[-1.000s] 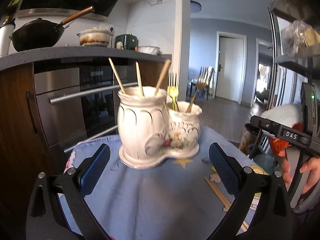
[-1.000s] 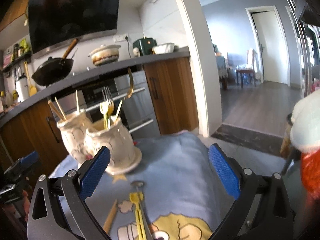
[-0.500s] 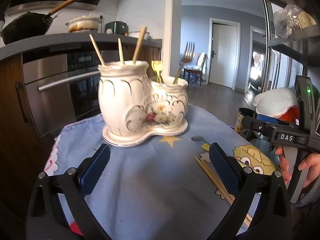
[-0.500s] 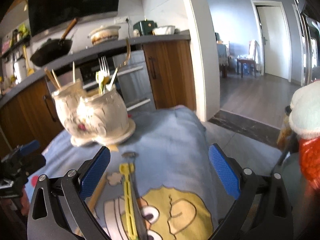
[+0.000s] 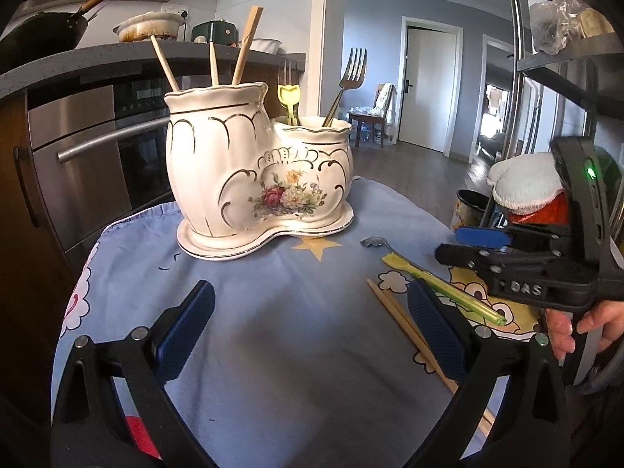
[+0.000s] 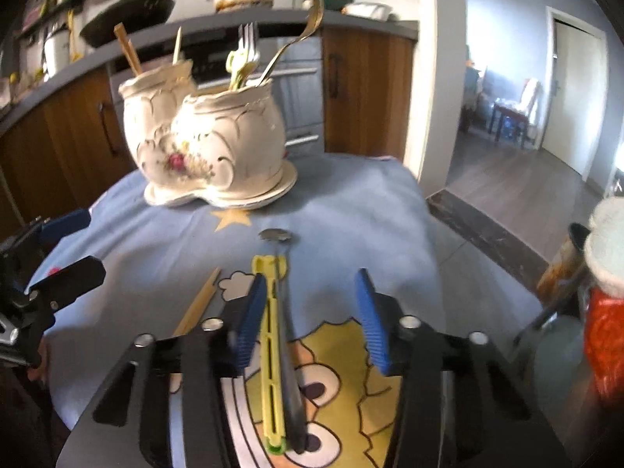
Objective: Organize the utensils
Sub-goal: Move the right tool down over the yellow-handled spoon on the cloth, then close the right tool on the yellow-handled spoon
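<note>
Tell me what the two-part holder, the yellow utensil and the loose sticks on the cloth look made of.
Holder: glazed ceramic, seemingly; glossy white, gilt lines, painted flowers.
Yellow utensil: likely plastic; translucent, slotted handle.
Sticks: wood or bamboo; matte tan.

Daylight enters from the right, through the bright doorway (image 6: 577, 97) and hall, leaving the kitchen cabinets (image 5: 23, 179) on the left dim. The white holder (image 5: 249, 171) shines with soft glare and casts a short shadow on the blue cloth (image 5: 273, 331). The left wrist view is sharp. The right wrist view is smeared with motion blur. Both views bend and darken strongly at the corners.
</note>
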Demonstrator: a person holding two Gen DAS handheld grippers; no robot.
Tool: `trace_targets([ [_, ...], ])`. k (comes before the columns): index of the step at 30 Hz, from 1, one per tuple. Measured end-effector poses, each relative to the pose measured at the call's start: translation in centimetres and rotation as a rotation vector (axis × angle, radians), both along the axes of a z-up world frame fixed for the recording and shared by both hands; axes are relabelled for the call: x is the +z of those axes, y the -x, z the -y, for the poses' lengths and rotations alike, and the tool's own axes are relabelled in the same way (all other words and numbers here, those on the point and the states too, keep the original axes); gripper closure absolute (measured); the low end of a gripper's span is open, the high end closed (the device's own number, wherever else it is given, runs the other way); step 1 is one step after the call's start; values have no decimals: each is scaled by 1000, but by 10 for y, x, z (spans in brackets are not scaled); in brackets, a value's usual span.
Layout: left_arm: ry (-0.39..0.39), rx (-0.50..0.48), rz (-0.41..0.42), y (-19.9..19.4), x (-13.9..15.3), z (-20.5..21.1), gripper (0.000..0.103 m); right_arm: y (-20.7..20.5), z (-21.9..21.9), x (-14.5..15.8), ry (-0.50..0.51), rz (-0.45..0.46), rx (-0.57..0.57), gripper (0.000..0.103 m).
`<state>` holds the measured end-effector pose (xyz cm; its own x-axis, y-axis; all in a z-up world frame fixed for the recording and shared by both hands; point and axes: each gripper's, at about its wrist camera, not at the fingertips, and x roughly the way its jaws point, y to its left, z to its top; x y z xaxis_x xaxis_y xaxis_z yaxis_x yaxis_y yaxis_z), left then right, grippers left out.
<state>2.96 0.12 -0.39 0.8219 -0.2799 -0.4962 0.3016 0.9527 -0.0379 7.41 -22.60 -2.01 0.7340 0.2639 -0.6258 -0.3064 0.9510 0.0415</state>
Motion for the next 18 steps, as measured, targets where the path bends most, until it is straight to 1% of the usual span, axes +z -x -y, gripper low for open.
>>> trace_targets([
  [1,0,-1,-2,-1,0,0,6,-5,-2,1,-3,-12,10,63],
  [3,-1,2,-6,-1,0,0,6,-17,-6,-1,-16,-60,21,69],
  [4,-1,2,-7,-1,0,0,6,-24,-9,-1,-21,-84,30,70],
  [7,5,-1,-9,0,0,-1,6,-36,-15,0,5,-94,28,75],
  [8,8,-2,-10,-1,-1,-1,6,-41,-17,-1,8,-111,34,78],
  [13,29,-7,-21,-3,-1,-4,6,-55,-23,-4,-5,-167,56,86],
  [15,35,-9,-26,-3,-1,-4,6,-58,-26,-7,-2,-183,56,91],
  [18,38,-13,-28,-4,-1,-4,6,-63,-24,-12,-26,-208,56,91],
])
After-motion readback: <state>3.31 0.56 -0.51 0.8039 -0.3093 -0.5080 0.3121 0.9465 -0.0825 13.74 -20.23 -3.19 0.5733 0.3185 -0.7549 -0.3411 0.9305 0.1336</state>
